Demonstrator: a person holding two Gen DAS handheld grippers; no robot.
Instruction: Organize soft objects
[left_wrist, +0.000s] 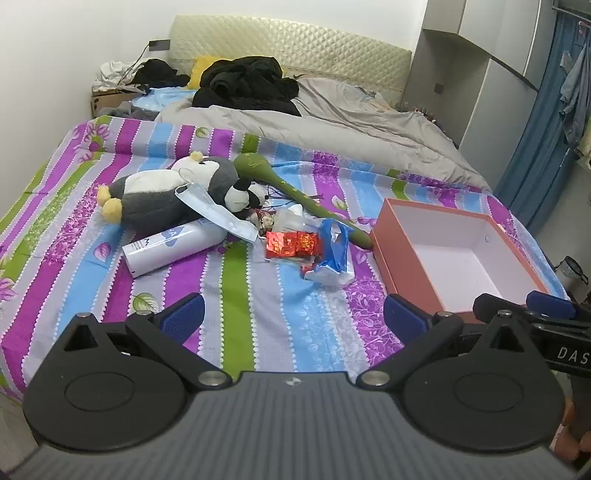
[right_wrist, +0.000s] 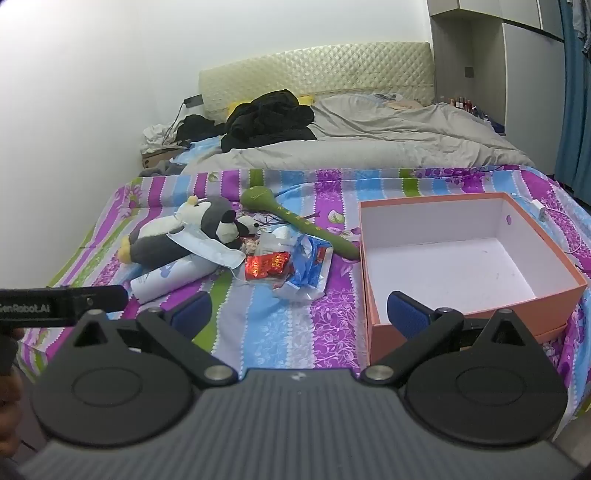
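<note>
Both of my claws hang above the near edge of the bed, tilted downward toward the striped sheet (left_wrist: 258, 295), and neither touches anything. My left gripper (left_wrist: 293, 317) stands fully released, blue pads spread wide with only bare sheet between them. My right gripper (right_wrist: 299, 314) is likewise released, its right pad over the near wall of the orange box (right_wrist: 554, 291), its left pad over the sheet. In the left view my right gripper's finger shows at the right edge, beside the box; in the right view my left gripper's finger shows at the left edge.

Soft items lie in a heap mid-bed, left of the box: a plush penguin (left_wrist: 155, 195) on its side, a small panda toy (left_wrist: 243, 194) against it, and a blue face mask (left_wrist: 210, 210) draped over the penguin. A green plush stick (left_wrist: 295, 195) runs diagonally behind, its tip near the box corner. A white bottle (left_wrist: 170, 247), red foil wrapper (left_wrist: 291, 243) and blue-white bag (left_wrist: 332, 254) lie among them. Nothing lies in the box.
</note>
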